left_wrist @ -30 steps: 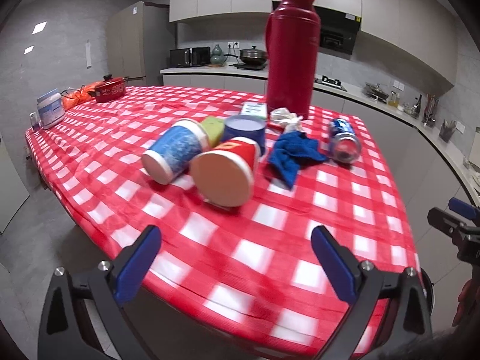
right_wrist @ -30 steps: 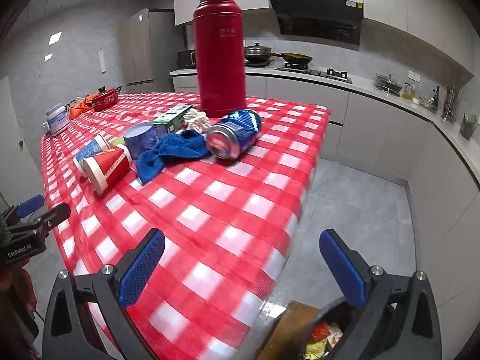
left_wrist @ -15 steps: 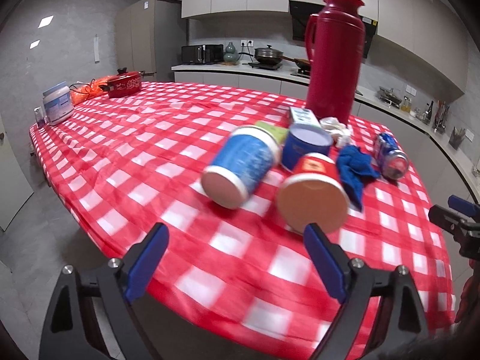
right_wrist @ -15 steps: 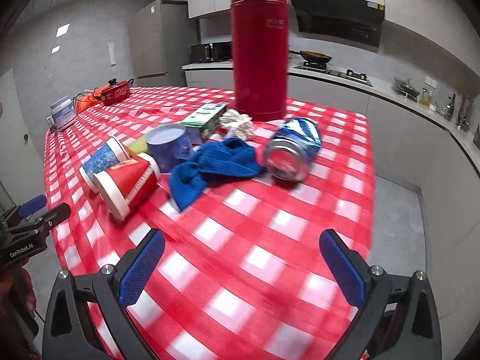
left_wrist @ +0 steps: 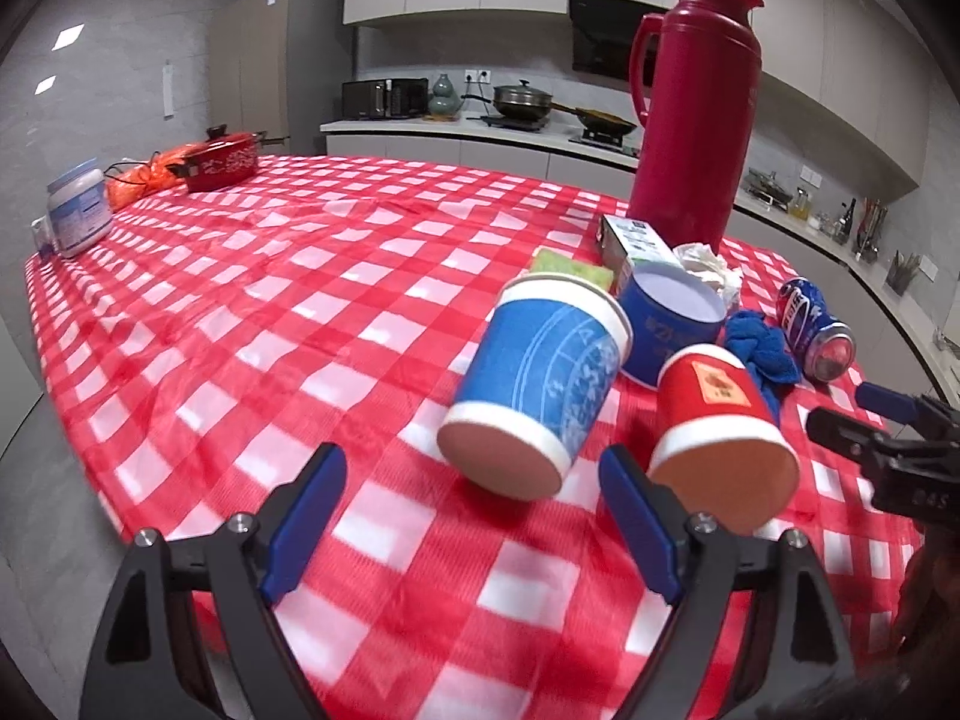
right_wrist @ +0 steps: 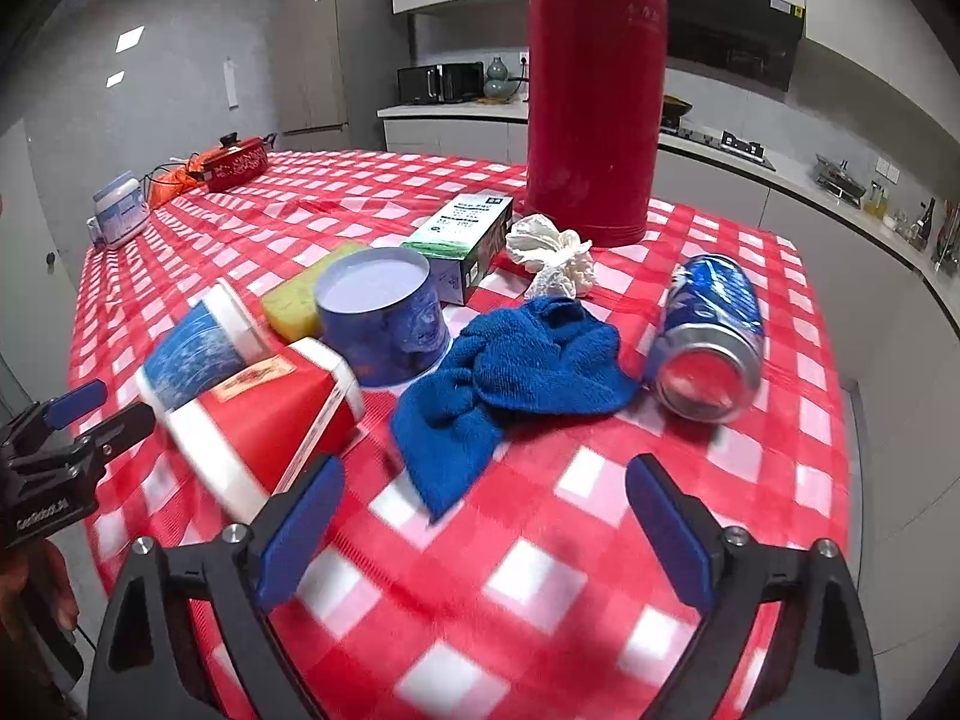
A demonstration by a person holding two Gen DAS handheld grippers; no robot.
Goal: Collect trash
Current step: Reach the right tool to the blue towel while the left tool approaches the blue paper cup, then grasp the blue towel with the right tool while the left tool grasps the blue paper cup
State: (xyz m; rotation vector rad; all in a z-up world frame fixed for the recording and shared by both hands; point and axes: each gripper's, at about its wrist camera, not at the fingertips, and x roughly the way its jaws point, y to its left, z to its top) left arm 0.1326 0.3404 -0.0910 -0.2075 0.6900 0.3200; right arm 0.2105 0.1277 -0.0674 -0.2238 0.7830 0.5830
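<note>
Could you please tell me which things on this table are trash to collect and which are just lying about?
Probably trash: blue paper cup, red paper cup, soda can, crumpled tissue, small carton.

Probably lying about: thermos, blue cloth, sponge, blue tin, red pot, white jar.

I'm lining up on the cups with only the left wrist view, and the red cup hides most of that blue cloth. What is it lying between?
Observer: The blue cloth lies crumpled between the dark blue tub and the tipped soda can, with nothing on top of it.
Operator: Is the right gripper holding anything?
Observer: No. The right gripper is closing its jaws with nothing pressed between the pads. The cloth's near tip lies just ahead of them on the tablecloth.
</note>
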